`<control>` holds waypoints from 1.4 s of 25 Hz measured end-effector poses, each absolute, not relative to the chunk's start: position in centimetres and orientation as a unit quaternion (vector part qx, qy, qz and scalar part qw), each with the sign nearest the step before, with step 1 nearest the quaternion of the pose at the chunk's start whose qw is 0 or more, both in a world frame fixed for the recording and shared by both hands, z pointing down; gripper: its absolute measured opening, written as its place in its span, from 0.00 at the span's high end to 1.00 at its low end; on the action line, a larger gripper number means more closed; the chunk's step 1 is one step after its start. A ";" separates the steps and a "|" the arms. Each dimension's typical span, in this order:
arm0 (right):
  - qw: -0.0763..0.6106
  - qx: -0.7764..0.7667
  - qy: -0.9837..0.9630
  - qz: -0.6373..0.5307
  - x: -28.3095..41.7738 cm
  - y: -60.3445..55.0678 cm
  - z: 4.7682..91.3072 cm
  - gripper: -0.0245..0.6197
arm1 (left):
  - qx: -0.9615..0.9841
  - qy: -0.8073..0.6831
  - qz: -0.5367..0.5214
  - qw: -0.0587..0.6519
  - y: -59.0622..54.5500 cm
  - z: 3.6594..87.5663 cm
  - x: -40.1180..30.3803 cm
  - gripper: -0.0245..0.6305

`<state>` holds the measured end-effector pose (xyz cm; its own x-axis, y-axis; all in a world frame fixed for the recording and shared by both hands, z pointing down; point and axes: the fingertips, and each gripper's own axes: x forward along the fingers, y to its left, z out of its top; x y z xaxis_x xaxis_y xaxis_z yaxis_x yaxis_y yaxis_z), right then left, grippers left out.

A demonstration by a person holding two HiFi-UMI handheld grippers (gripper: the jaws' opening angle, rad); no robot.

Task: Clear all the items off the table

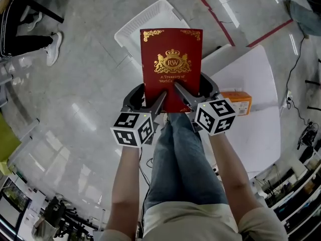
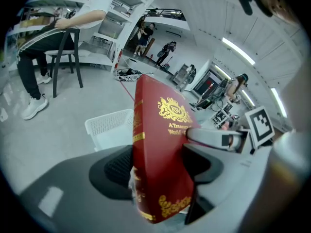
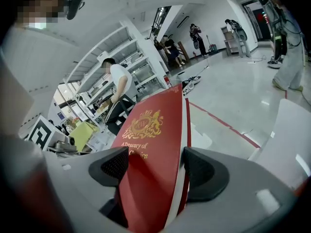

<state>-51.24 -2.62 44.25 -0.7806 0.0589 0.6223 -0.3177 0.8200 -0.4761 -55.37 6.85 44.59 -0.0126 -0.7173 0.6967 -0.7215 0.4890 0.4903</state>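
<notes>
Red book (image 1: 171, 64) held in air over floor, cover up, off tabletop (image 1: 261, 134).
Left gripper (image 1: 156, 103) and right gripper (image 1: 184, 95) both clamped on book's near short edge, side by side, neither nearer.
Book's long axis points away from person, toward white basket (image 1: 145, 19); basket lies ahead, partly under book's far end.
Likely next: carry forward, lower in.
Head view alone shows orange box (image 1: 236, 102) on tabletop; right gripper view shows white page edge.

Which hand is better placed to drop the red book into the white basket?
Left, marginally. The left gripper and right gripper both clamp the red book, but the white basket sits ahead toward the left.
</notes>
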 end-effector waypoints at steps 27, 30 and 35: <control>0.395 0.020 -0.869 0.297 -60.2 -5.3 56.5 0.40 | 0.456 -0.715 0.000 0.531 4.4 56.3 -63.4 0.49; 0.404 0.018 -0.864 0.300 -60.7 -5.6 58.1 0.40 | 0.455 -0.713 0.003 0.533 4.1 57.9 -63.8 0.49; 0.419 0.016 -0.856 0.302 -61.2 -5.8 60.8 0.40 | 0.455 -0.710 0.012 0.538 3.9 60.4 -64.3 0.49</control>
